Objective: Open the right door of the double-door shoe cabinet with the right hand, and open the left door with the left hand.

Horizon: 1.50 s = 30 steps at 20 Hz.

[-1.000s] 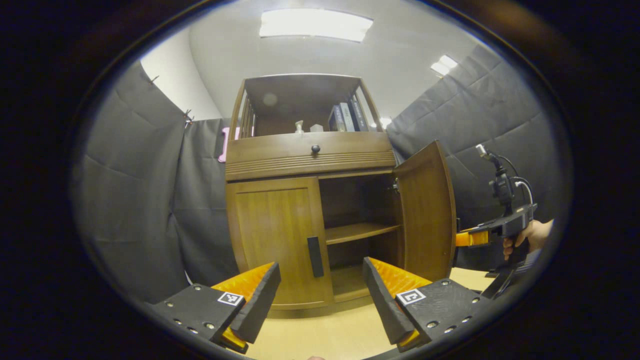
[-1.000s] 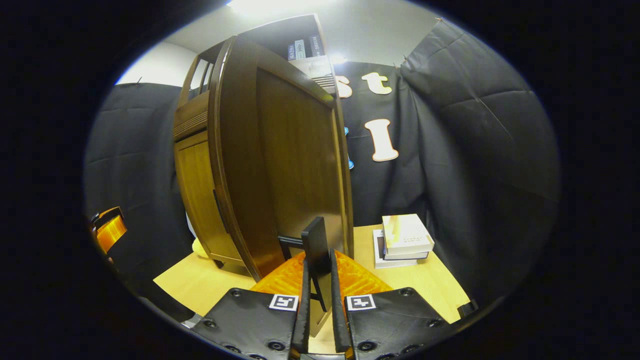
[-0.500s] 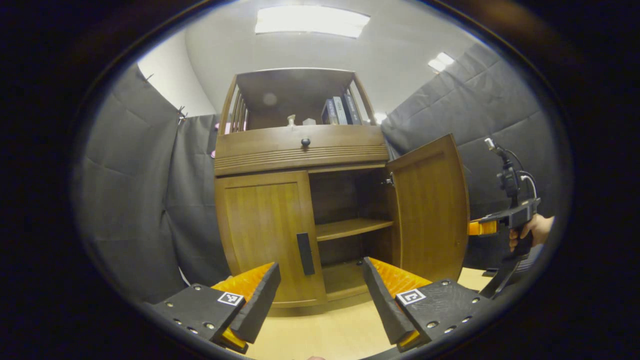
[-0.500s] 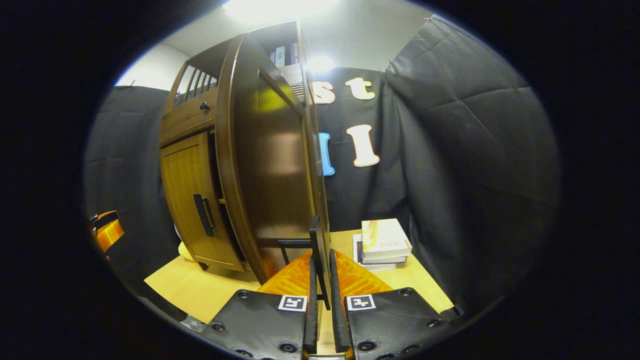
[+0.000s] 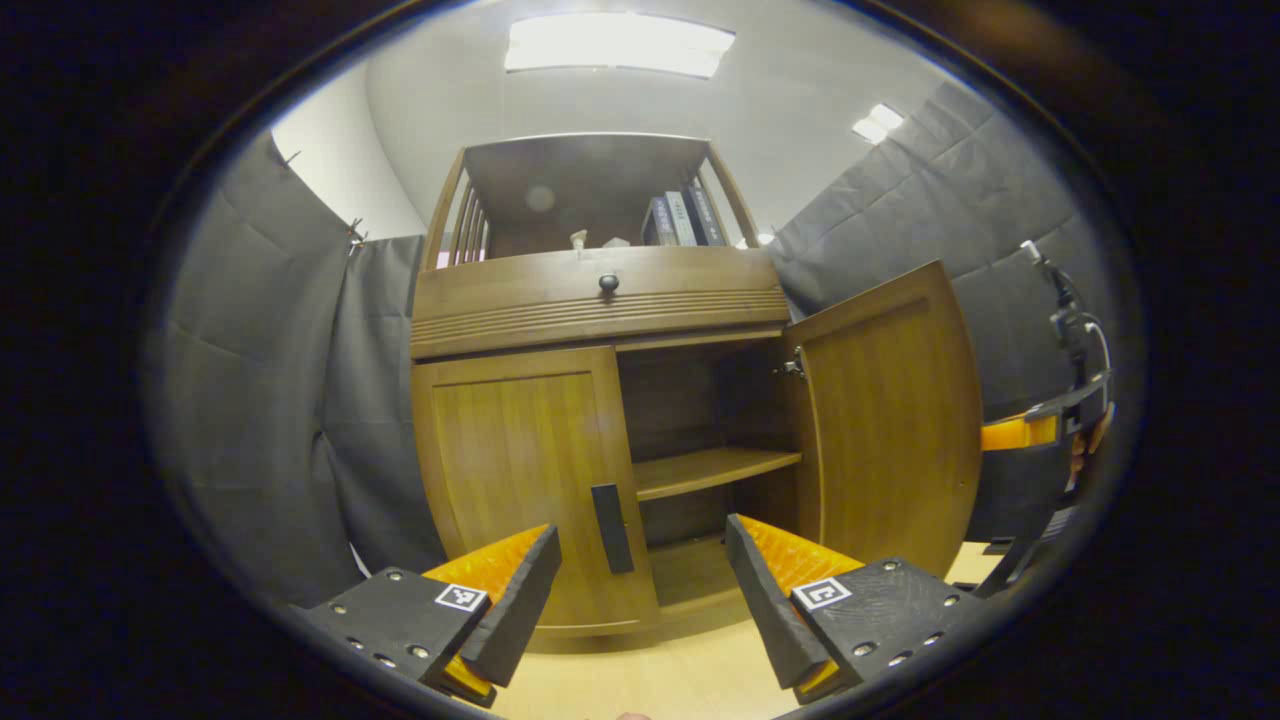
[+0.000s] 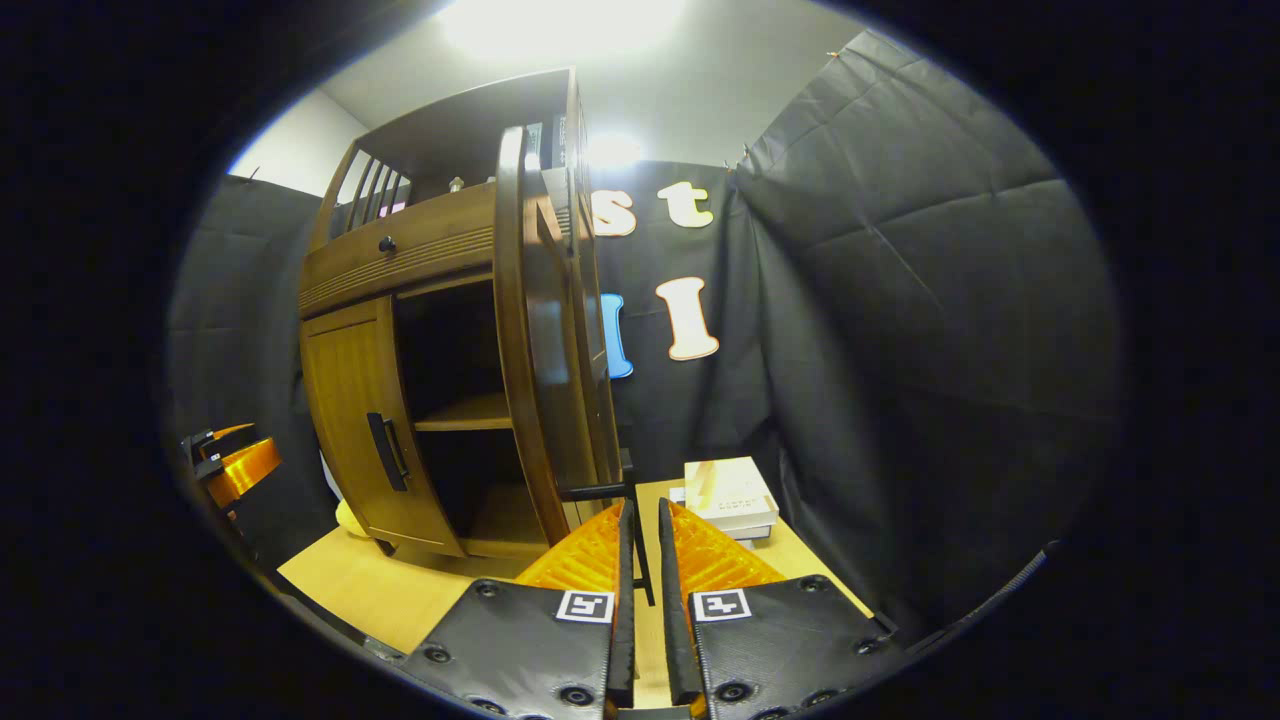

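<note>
Wooden shoe cabinet (image 5: 600, 400) stands on a pale table (image 5: 640, 680) against the black cloth wall; its right door (image 5: 890, 420) stands swung wide, exposing an inner shelf (image 5: 715, 468); its left door (image 5: 525, 480) lies shut, flush with the frame.

Right gripper (image 6: 640, 530): fingers drawn nearly together with the right door's handle (image 6: 632, 500) between them; contact appears made on both sides, though the handle is thin and seen edge-on; the door's edge stands just ahead of it.

Left gripper (image 5: 640, 570): fingers spread wide; nothing held; it hangs in front of the cabinet, apart from it.

Governing relation: the left door's handle (image 5: 611, 528) is a dark vertical bar at the door's inner edge, low on the panel; in the left gripper view it lies ahead of the left gripper and slightly left of the midline between the fingers; its long axis runs upright, so the fingers, which open sideways, are already set across it.

Judgement: first half of the task looks done; the left gripper is the nearer one and needs a forward advance with a small leftward correction before closing.
</note>
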Motion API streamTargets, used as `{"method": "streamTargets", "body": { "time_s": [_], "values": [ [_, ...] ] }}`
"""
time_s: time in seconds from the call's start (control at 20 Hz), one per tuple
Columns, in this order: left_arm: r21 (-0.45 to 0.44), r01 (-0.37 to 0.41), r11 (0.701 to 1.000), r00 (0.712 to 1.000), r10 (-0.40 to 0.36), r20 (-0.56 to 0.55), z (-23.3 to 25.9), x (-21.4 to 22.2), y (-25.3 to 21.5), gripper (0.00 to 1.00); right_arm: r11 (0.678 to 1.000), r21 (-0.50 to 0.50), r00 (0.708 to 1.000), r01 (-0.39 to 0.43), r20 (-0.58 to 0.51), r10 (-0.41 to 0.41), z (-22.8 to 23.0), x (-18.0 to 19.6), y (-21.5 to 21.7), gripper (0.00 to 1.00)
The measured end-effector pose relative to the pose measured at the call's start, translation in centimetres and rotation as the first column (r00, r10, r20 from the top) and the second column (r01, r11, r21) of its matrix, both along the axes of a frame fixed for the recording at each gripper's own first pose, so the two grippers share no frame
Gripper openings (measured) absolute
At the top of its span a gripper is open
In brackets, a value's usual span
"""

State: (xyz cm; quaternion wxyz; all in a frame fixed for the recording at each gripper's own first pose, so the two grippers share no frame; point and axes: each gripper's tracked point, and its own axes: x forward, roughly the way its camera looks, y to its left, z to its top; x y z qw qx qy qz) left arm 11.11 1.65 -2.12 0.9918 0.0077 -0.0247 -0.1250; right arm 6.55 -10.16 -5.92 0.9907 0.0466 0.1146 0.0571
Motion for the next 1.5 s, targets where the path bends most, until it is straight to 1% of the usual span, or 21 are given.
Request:
{"method": "streamTargets", "body": {
  "time_s": [0.05,0.1,0.2,0.35,0.4,0.45,0.5,0.65,0.9,0.95,1.0,1.15,1.2,1.25,1.35,1.4,1.45,1.5],
  "values": [
    [-0.015,-0.01,1.0,1.0,0.01,-0.007,-0.2,0.7,0.1,0.95,1.0,-0.006,1.0,0.008,0.013,-0.007,0.8,-0.6,-0.2,0.15],
    [-0.027,-0.019,0.999,1.0,0.019,-0.02,-0.6,1.7,0.2,0.95,1.0,-0.01,1.0,0.017,0.025,-0.017,1.5,-1.3,-0.3,0.25],
    [-0.035,-0.038,0.999,0.999,0.037,-0.034,-1.2,3.2,0.5,0.95,0.999,-0.022,0.997,0.042,0.062,-0.041,3.0,-2.6,-0.6,0.52],
    [-0.019,-0.059,0.998,0.997,0.058,-0.044,-2.2,5.0,1.0,0.95,0.992,-0.044,0.982,0.118,0.153,-0.11,5.3,-4.3,-1.8,0.92],
    [-0.021,-0.062,0.998,0.997,0.061,-0.051,-2.6,5.7,1.0,0.95,0.991,-0.041,0.979,0.124,0.167,-0.116,5.7,-5.0,-1.6,0.92],
    [-0.025,-0.063,0.998,0.996,0.061,-0.058,-3.0,6.4,0.9,0.95,0.991,-0.039,0.979,0.127,0.166,-0.119,5.6,-5.6,-1.4,0.96],
    [-0.03,-0.066,0.997,0.996,0.064,-0.065,-3.4,7.2,0.9,0.95,0.99,-0.045,0.981,0.131,0.153,-0.122,5.3,-6.2,-1.3,0.92],
    [-0.036,-0.075,0.997,0.994,0.072,-0.077,-4.3,9.1,1.0,0.95,0.986,-0.066,0.981,0.151,0.134,-0.141,4.7,-7.7,-1.5,0.92],
    [-0.041,-0.084,0.996,0.993,0.08,-0.091,-6.1,13.9,0.6,0.93,0.983,-0.074,0.981,0.17,0.11,-0.161,3.8,-9.2,-1.0,0.92],
    [-0.042,-0.083,0.996,0.992,0.079,-0.096,-6.5,14.8,0.3,0.92,0.981,-0.081,0.98,0.175,0.105,-0.166,3.6,-9.4,-1.0,0.96],
    [-0.038,-0.083,0.996,0.992,0.079,-0.102,-6.9,15.5,0.2,0.92,0.98,-0.085,0.98,0.178,0.102,-0.169,3.5,-9.6,-1.1,0.92],
    [-0.026,-0.09,0.996,0.988,0.086,-0.132,-8.3,17.5,-0.4,0.9,0.977,-0.094,0.98,0.19,0.083,-0.182,2.9,-10.1,-1.2,0.92],
    [-0.027,-0.092,0.995,0.986,0.087,-0.145,-8.9,18.1,-0.3,0.89,0.976,-0.096,0.979,0.194,0.079,-0.186,2.8,-10.3,-1.4,0.96],
    [-0.03,-0.091,0.995,0.984,0.086,-0.156,-9.3,18.5,-0.5,0.89,0.976,-0.097,0.979,0.197,0.074,-0.19,2.6,-10.3,-1.5,0.92],
    [-0.038,-0.116,0.992,0.981,0.109,-0.158,-9.7,19.0,-0.1,0.76,0.974,-0.096,0.978,0.204,0.068,-0.198,2.4,-10.4,-1.6,0.92],
    [-0.041,-0.116,0.992,0.98,0.107,-0.165,-10.1,19.4,-0.3,0.7,0.974,-0.093,0.977,0.206,0.066,-0.201,2.5,-10.4,-1.6,0.96],
    [-0.04,-0.119,0.992,0.979,0.11,-0.17,-10.4,19.6,-0.2,0.64,0.974,-0.09,0.977,0.207,0.063,-0.202,2.3,-10.3,-1.7,0.96],
    [-0.039,-0.119,0.992,0.98,0.111,-0.168,-10.5,19.9,-0.1,0.54,0.975,-0.087,0.978,0.206,0.061,-0.201,2.2,-10.2,-1.6,0.96]
  ]
}}
